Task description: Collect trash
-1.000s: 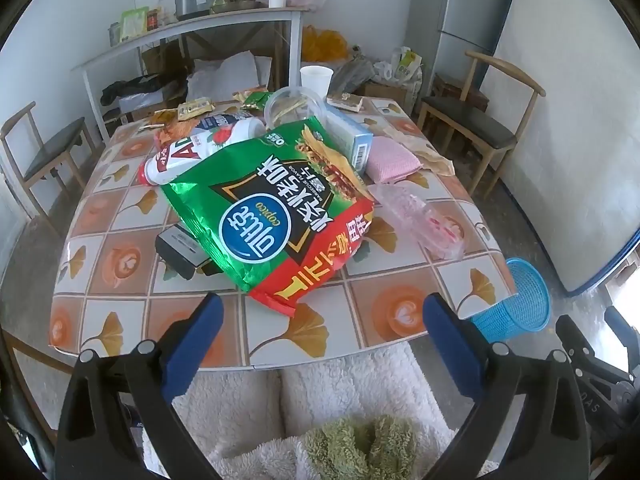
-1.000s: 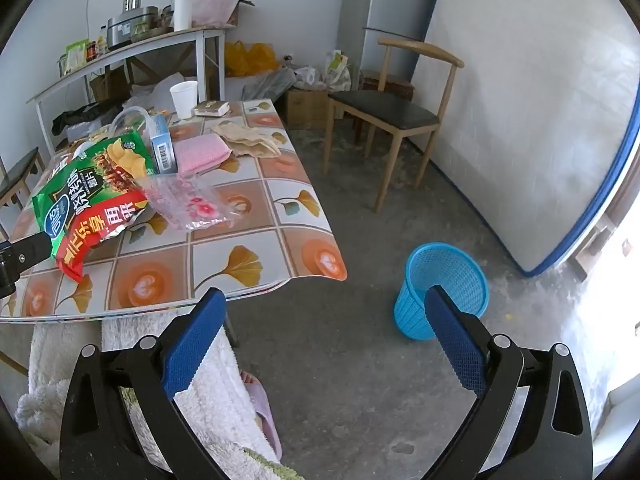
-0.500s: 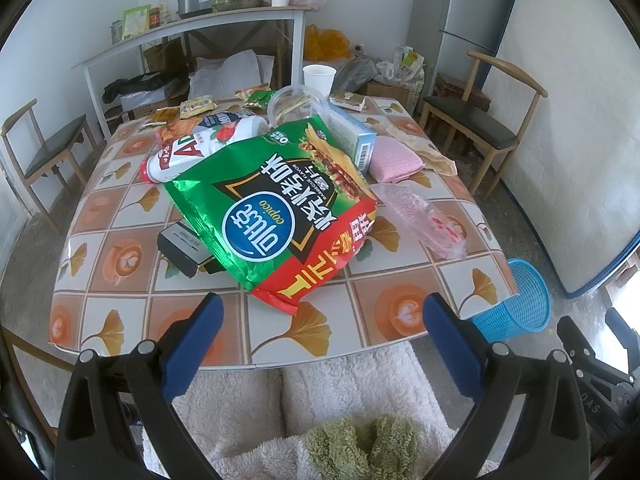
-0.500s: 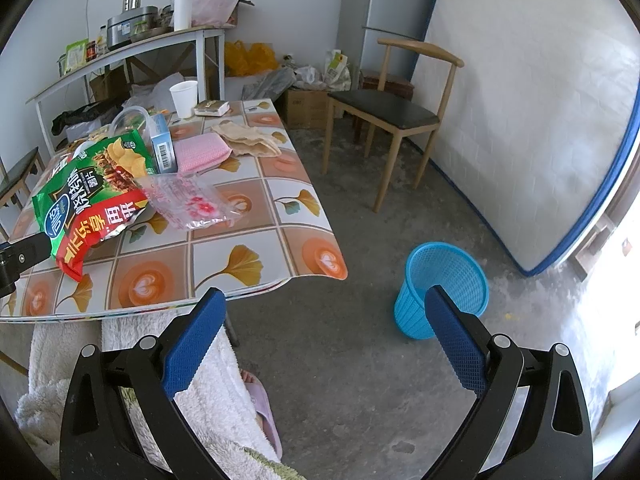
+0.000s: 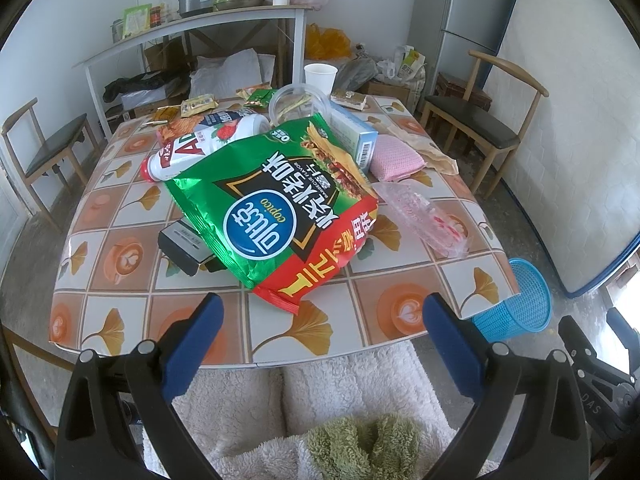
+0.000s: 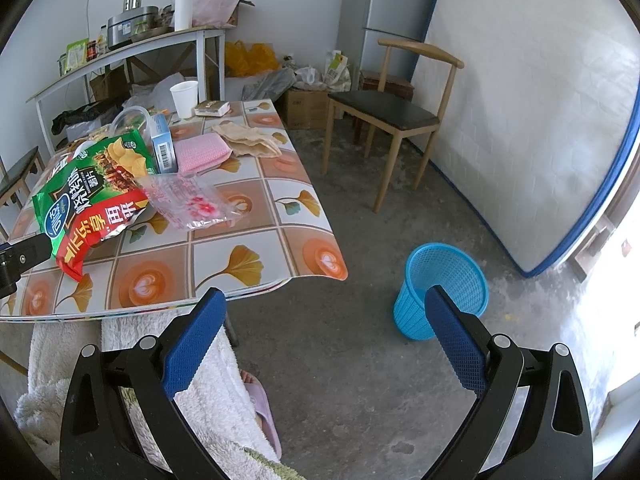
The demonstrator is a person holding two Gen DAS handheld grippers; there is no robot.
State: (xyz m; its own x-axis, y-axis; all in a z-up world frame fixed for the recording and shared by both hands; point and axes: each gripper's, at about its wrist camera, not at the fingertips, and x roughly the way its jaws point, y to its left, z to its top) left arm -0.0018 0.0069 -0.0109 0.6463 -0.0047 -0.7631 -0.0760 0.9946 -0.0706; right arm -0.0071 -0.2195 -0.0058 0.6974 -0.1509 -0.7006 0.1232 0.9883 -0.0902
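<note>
Left wrist view: nothing collected yet, both my tongs spread wide and holding nothing.
My left gripper [image 5: 318, 320] hovers near the big green-and-red crisp bag [image 5: 276, 208] on the tiled table [image 5: 120, 256]; my right gripper [image 6: 322, 316] hangs off the table, blue mesh plastic bin [image 6: 444, 280] looking bare.

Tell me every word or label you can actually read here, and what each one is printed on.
"copico": on the blue circle of the big green chip bag, upside down in the left wrist view.
"BARBECUE FLAVOR": small print on the same bag, barely legible.
Large Chinese characters on that bag: clear, but I won't transcribe them.
"AD": on the white bottle; the rest is hidden.
Barcode on the blue box: digits too small.
Shelf packets: too blurred.
</note>
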